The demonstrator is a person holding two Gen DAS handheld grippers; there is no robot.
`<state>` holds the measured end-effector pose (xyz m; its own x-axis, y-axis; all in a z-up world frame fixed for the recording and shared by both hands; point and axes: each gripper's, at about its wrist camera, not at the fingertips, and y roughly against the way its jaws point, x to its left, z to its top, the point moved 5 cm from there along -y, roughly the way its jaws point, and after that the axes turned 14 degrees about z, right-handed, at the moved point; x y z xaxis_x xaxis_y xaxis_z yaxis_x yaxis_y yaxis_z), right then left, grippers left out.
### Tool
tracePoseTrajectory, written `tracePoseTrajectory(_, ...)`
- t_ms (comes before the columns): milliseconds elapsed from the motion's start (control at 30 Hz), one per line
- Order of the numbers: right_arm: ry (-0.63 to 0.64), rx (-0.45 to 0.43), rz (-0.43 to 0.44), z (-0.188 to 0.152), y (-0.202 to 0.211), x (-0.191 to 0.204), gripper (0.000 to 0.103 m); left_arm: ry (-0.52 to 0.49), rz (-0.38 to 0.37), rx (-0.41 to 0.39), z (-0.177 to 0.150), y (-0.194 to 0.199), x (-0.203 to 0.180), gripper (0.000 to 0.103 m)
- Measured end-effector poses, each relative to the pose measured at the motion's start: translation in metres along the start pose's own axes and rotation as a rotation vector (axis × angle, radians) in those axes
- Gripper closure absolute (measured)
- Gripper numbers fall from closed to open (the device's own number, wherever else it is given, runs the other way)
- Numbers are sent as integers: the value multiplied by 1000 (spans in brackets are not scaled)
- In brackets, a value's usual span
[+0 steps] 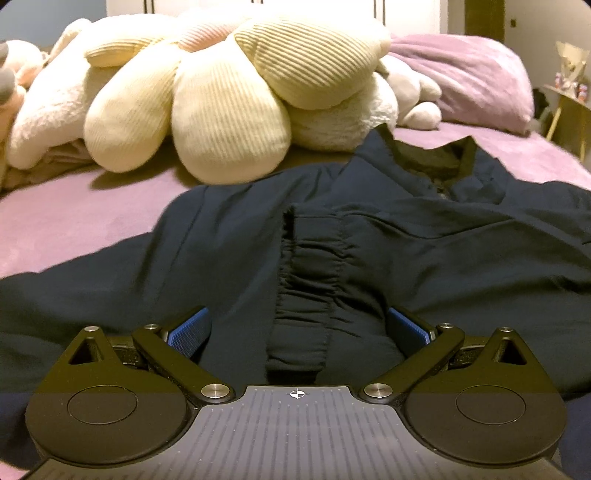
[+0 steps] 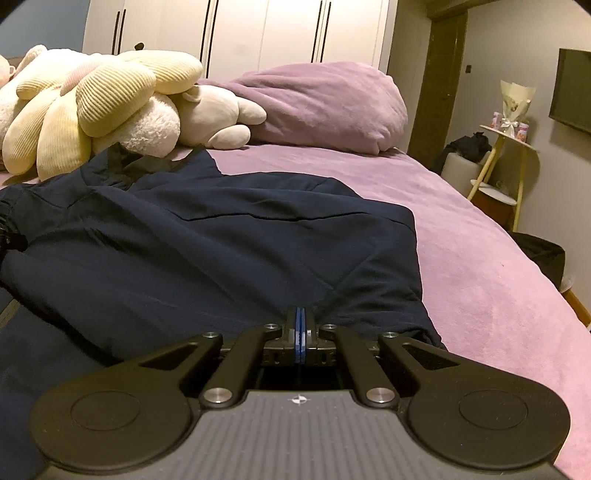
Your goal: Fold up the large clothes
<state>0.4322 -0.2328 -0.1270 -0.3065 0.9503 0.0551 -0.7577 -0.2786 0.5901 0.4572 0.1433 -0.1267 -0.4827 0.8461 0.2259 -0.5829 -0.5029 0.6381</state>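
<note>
A dark navy jacket [image 1: 406, 251] lies spread on the purple bed, collar toward the plush toys; it also shows in the right wrist view [image 2: 221, 240]. An elastic cuff [image 1: 306, 280] of a folded-in sleeve lies on top of it. My left gripper [image 1: 299, 328] is open, its blue pads [image 1: 190, 332] on either side of the cuff, fabric bunched between them. My right gripper [image 2: 300, 323] is shut, its blue pads pressed together at the jacket's near hem; fabric puckers toward the tips, so it is pinching the jacket's edge.
A pile of cream plush toys [image 1: 221, 103] and a purple pillow [image 2: 321, 107] lie at the head of the bed [image 2: 480, 258]. A side table [image 2: 509, 147] with a bouquet stands beyond the bed's right edge. White wardrobe doors [image 2: 258, 33] are behind.
</note>
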Motion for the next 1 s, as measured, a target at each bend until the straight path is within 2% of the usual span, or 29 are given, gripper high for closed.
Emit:
tracePoseTrajectory(133,27,19,-4,2,-3,4,102,-75,92,19,5,6,-3,0)
tracePoseTrajectory(233,129,76,-51,3,-9,17,102,-136,168,54,11,16,-5,0)
tracePoseTrajectory(300,275,145,-111,3,-15,34,102,-140,175,73,12,28,3,0)
tracePoseTrajectory(367,353,194,-152,7,-11,46,102,-99,132,71,9,43,22,0)
tracePoseTrajectory(433,289,170,-120,15,10,54,93,3,55,93,-1,59,54,0)
tracePoseTrajectory(500,183,105,-56,21,40,62,69,138,-14,144,-19,71,94,0)
tracePoseTrajectory(567,109,61,8,21,66,78,68,270,-59,169,-42,83,140,0)
tracePoseTrajectory(633,70,48,79,20,80,97,68,370,-53,176,-64,89,186,0)
tracePoseTrajectory(767,85,28,214,20,86,156,70,551,46,187,-100,83,283,0)
tracePoseTrajectory(833,108,27,264,21,79,188,77,670,95,209,-116,73,328,0)
tracePoseTrajectory(900,101,39,314,23,69,215,83,763,129,204,-126,64,364,0)
tracePoseTrajectory(1000,78,50,392,29,50,256,85,884,173,189,-142,49,411,0)
